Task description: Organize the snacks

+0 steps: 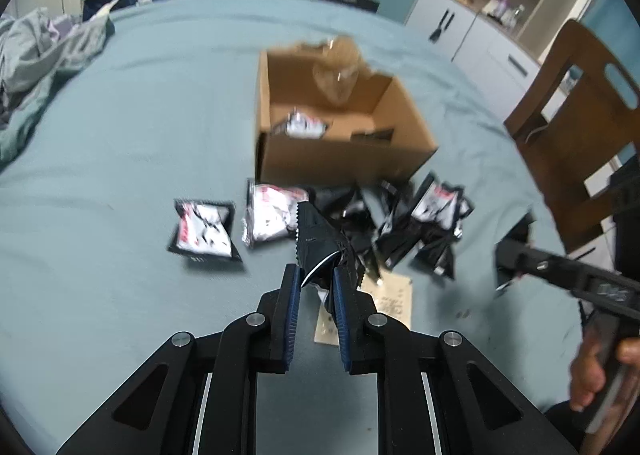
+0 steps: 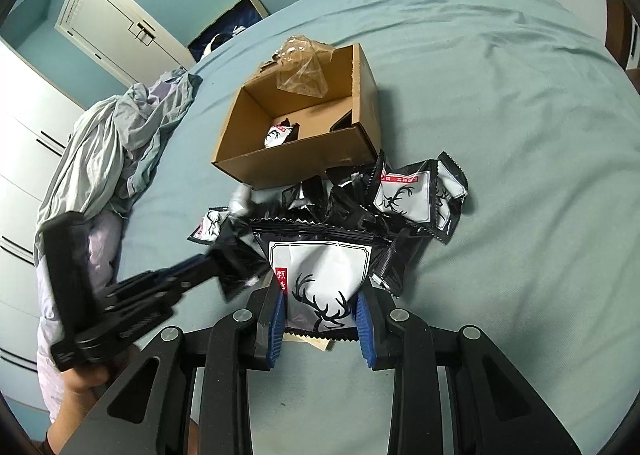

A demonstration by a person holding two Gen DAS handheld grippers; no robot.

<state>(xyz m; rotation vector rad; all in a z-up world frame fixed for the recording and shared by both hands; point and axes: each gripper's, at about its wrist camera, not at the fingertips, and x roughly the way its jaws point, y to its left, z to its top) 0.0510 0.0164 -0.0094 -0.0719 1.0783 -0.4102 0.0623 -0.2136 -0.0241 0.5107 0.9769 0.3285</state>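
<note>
An open cardboard box (image 1: pixel 344 159) (image 2: pixel 296 163) stands on the bed with a snack packet (image 1: pixel 304 125) (image 2: pixel 278 135) inside. Several black-and-white snack packets (image 1: pixel 436 203) (image 2: pixel 416 195) lie heaped in front of it. My left gripper (image 1: pixel 316 275) is shut on a black snack packet (image 1: pixel 316 235), held above the bed. My right gripper (image 2: pixel 320 307) is shut on a white deer-print snack packet (image 2: pixel 320 271). The left gripper also shows in the right wrist view (image 2: pixel 240 251), and the right gripper's body in the left wrist view (image 1: pixel 560 271).
A clear plastic bag (image 1: pixel 338 75) (image 2: pixel 302 71) hangs over the box's far wall. A paper slip (image 1: pixel 384 307) lies on the teal bed sheet (image 1: pixel 140 135). Crumpled bedding (image 2: pixel 120 135) lies at the left, a wooden chair (image 1: pixel 580 115) and white cabinets (image 1: pixel 480 35) at the right.
</note>
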